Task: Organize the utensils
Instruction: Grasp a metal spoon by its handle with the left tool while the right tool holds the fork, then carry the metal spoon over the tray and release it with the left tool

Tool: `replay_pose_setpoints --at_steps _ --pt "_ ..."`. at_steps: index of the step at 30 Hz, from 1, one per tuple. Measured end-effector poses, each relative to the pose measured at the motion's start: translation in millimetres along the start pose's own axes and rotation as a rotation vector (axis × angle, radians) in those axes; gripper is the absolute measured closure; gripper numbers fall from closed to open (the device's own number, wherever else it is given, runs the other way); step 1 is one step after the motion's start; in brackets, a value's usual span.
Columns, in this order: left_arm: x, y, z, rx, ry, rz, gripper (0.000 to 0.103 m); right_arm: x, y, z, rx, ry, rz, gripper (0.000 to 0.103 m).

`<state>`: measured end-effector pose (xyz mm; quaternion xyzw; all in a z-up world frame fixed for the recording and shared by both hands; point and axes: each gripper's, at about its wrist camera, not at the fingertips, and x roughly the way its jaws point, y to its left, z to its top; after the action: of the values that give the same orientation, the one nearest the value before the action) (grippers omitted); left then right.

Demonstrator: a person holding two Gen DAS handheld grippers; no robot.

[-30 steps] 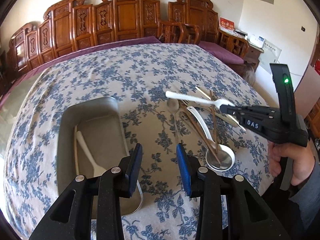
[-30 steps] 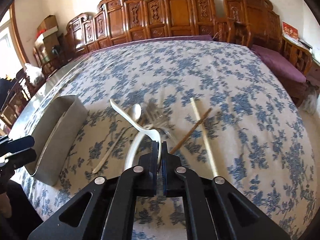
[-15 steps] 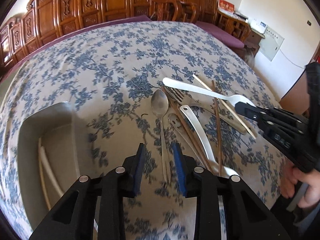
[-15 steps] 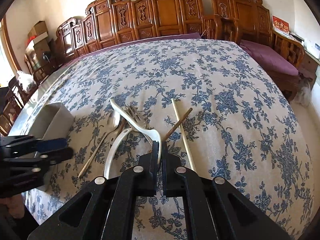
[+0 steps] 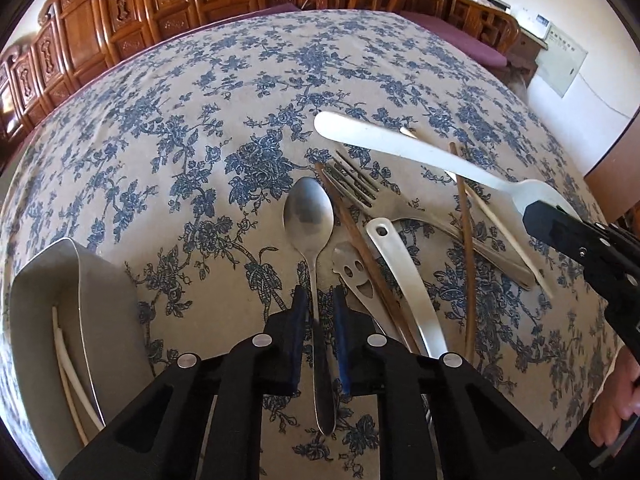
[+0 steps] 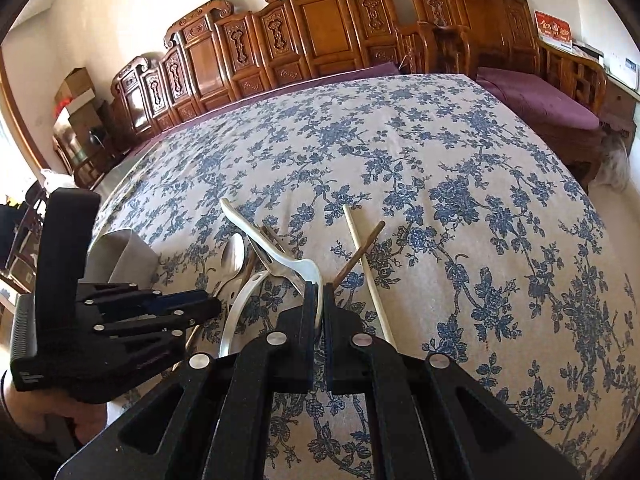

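My left gripper (image 5: 319, 312) is low over the table, its blue pads narrowly open on either side of the handle of a metal spoon (image 5: 309, 216) that lies on the cloth. My right gripper (image 6: 319, 300) is shut on the bowl of a white plastic spoon (image 6: 264, 236) and holds it above the pile; it also shows in the left wrist view (image 5: 400, 148). The pile holds a metal fork (image 5: 360, 188), a white ladle (image 5: 404, 272), a smiley-handled utensil (image 5: 354, 270), brown chopsticks (image 5: 466, 232) and a pale chopstick (image 6: 366, 264).
A grey metal tray (image 5: 44, 288) sits at the left with white utensils inside; it shows in the right wrist view (image 6: 128, 248). The table wears a blue floral cloth (image 5: 240, 80). Carved wooden chairs (image 6: 312, 24) ring the far side.
My left gripper moved right from beside the tray, came down over the metal spoon's handle and narrowed its jaws. My right gripper still holds the white spoon, lifted slightly.
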<state>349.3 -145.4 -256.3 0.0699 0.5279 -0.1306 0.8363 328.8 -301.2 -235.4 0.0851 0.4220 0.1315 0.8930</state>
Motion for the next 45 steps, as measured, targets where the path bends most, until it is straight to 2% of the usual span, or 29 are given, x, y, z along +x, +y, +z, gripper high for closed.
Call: replay_pose_setpoints --at_steps 2,11,23,36,41,45 --pt "1.1 0.8 1.5 -0.001 0.002 0.012 0.100 0.0 0.5 -0.2 0.000 0.000 0.003 0.098" --pt "-10.6 11.9 -7.1 -0.008 -0.016 0.014 0.101 0.3 0.4 -0.7 0.008 0.002 0.000 0.098" --pt "-80.4 26.9 -29.4 -0.018 -0.120 0.005 0.101 0.1 13.0 -4.9 -0.036 0.003 -0.014 0.098" --pt "-132.9 56.8 -52.0 -0.059 -0.193 0.023 0.101 -4.8 37.6 -10.7 -0.108 -0.005 -0.013 0.098" --pt "-139.3 76.2 -61.5 -0.088 -0.202 0.044 0.101 -6.9 50.5 -13.9 -0.150 -0.010 -0.013 0.099" --pt "-127.4 98.0 -71.6 -0.128 -0.172 0.067 0.101 -7.3 55.7 -15.6 -0.164 -0.010 -0.012 0.098"
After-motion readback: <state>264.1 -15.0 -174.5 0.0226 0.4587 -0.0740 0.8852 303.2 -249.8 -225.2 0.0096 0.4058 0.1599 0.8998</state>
